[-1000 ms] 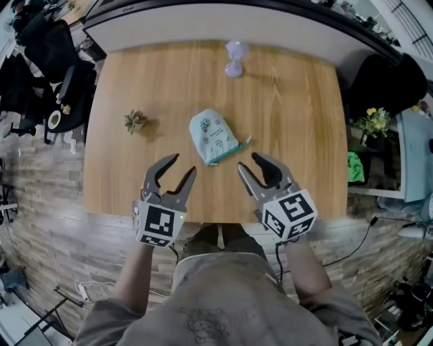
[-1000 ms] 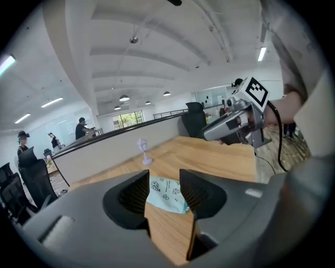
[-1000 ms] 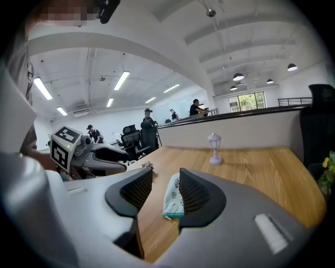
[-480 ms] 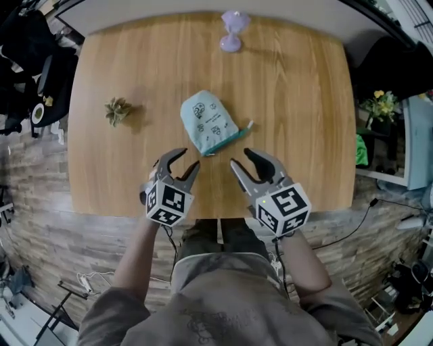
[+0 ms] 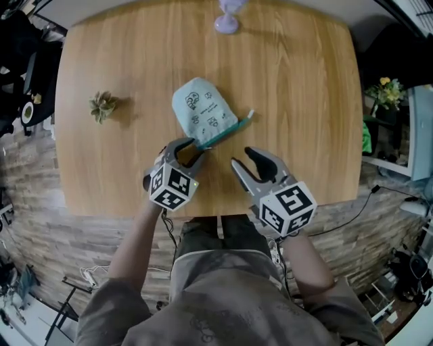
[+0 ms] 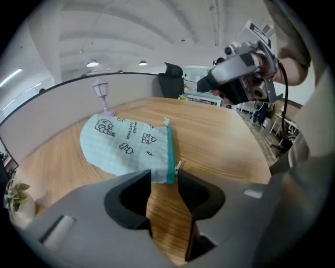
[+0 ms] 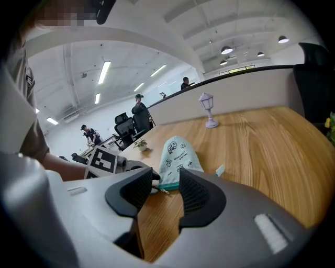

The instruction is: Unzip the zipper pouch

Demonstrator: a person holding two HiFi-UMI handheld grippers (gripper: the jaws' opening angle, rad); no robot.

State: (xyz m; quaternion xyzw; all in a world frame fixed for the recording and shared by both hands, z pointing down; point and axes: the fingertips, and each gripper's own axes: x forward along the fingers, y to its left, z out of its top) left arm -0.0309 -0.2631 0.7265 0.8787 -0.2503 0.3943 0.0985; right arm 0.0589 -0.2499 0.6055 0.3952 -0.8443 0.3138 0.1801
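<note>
A pale mint zipper pouch [image 5: 201, 108] with small printed doodles lies flat on the wooden table [image 5: 304, 88], its teal zipper edge [image 5: 223, 132] facing me. My left gripper [image 5: 189, 147] has reached the pouch's near zipper corner. In the left gripper view that corner [image 6: 159, 175] and the small metal zipper pull [image 6: 178, 166] sit just at the tips. The jaws are closing, and a gap still shows between the pads and the fabric. My right gripper [image 5: 245, 159] hovers open to the right, short of the pouch [image 7: 178, 154], with nothing between its fingers.
A small dried plant [image 5: 102, 106] sits at the table's left. A lilac lamp-shaped ornament [image 5: 226, 19] stands at the far edge. The table's front edge runs just under both grippers. Office chairs and people show far off in the right gripper view.
My left gripper has moved forward and right to the pouch's near corner, and its jaws have narrowed a little. The right gripper has barely shifted.
</note>
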